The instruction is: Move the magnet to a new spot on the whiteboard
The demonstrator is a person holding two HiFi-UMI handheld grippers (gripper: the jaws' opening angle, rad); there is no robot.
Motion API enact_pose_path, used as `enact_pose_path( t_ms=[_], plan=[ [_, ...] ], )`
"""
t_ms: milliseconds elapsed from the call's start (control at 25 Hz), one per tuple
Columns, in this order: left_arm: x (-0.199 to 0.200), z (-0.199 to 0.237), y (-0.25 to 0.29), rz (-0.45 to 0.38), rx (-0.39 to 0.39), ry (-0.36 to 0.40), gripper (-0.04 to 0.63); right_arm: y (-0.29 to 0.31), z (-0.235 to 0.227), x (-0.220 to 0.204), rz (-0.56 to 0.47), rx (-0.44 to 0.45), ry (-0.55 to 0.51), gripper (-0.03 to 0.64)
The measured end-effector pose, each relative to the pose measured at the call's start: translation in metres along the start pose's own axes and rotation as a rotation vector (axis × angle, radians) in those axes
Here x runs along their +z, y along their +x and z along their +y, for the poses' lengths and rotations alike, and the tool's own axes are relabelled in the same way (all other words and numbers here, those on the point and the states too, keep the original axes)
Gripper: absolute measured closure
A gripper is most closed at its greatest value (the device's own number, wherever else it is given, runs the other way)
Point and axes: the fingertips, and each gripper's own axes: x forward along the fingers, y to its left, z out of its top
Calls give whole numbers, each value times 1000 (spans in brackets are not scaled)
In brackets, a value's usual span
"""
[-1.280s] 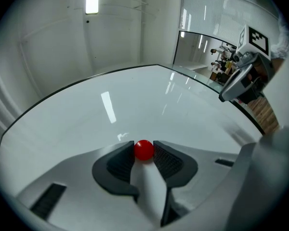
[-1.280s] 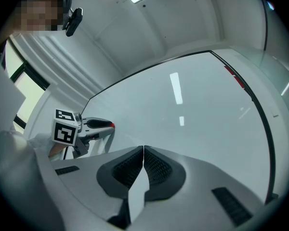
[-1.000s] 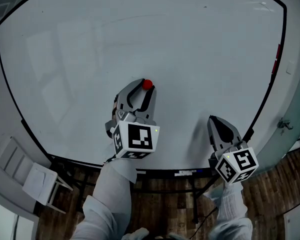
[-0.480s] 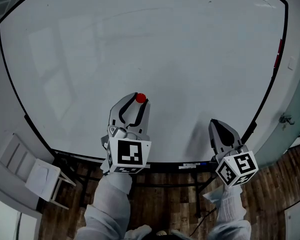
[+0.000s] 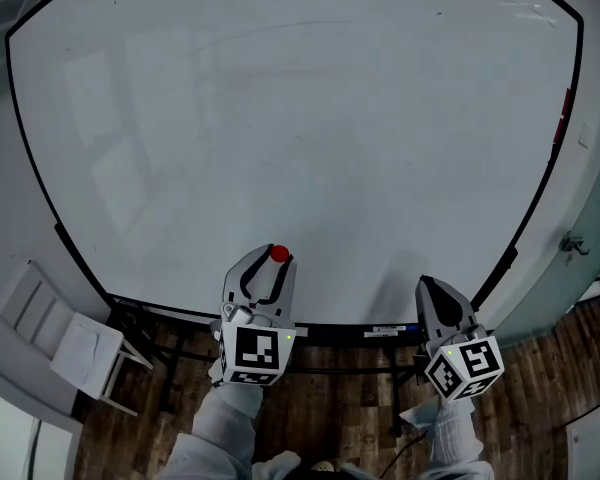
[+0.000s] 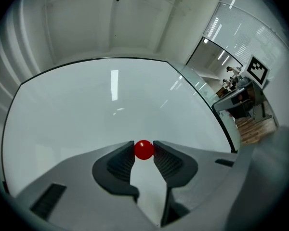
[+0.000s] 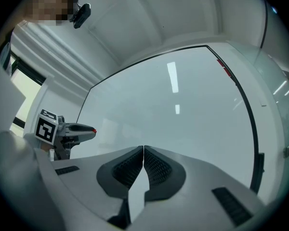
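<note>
A small round red magnet [image 5: 279,253] [image 6: 144,149] sits clamped between the tips of my left gripper [image 5: 277,256] [image 6: 144,150], low on the whiteboard [image 5: 310,118] near its bottom edge. Whether the magnet touches the board I cannot tell. My right gripper [image 5: 432,286] [image 7: 143,151] hangs to the right by the board's lower frame, its jaws pressed together with nothing between them. In the right gripper view the left gripper [image 7: 72,129] shows side-on at the far left with a speck of red at its tip.
The whiteboard's black frame [image 5: 540,198] curves round the right side, with a red marking [image 5: 563,113] on it. A white chair [image 5: 75,353] stands at the lower left on the wooden floor [image 5: 540,388]. The board's stand [image 5: 370,353] runs under the bottom edge.
My left gripper has carried the magnet downward across the board, from its middle toward the bottom edge. The right gripper has sunk a little and stayed shut.
</note>
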Motion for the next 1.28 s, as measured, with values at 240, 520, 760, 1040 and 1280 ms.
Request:
enact_pose_path(
  t_ms=[240, 520, 760, 1040, 1280],
  plan=[
    [-35, -12, -30, 58, -15, -63, 469, -14, 22, -39, 62, 5, 56, 589],
    [-78, -20, -53, 142, -10, -176, 469, -21, 39, -68, 100, 6, 84, 589],
    [-96, -24, -61, 172, 12, -229, 469, -20, 41, -77, 108, 30, 80, 589],
    [-108, -9, -72, 170, 87, -286, 469, -10, 41, -77, 92, 71, 66, 589],
    [-107, 26, -80, 155, 157, -291, 469, 17, 56, -64, 86, 150, 11, 589]
  ],
)
